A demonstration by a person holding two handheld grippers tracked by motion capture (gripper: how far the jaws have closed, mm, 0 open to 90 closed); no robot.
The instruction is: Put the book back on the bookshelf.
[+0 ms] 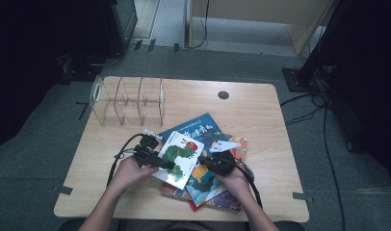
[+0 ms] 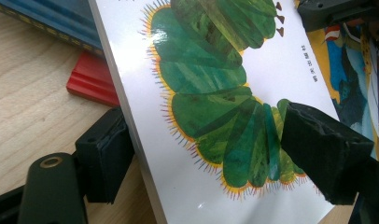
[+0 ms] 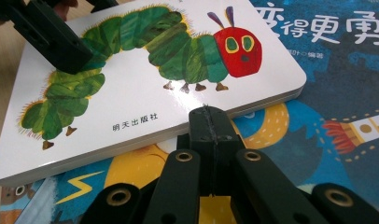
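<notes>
place: lab or office | cues: grey carpet floor [image 1: 34,159] | cables [image 1: 319,103] | dark equipment stands [image 1: 314,62]

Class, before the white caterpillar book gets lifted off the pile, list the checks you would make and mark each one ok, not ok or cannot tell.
1. Left claw straddles the caterpillar book edge: ok.
2. Left claw pressing on the book: not ok, a gap shows at one pad.
3. Right claw shut, tip at the book's side: ok.
4. Book lies flat on the book pile: ok.
5. Clear rack slots free: ok.
6. Book's underside free of the pile: cannot tell.
</notes>
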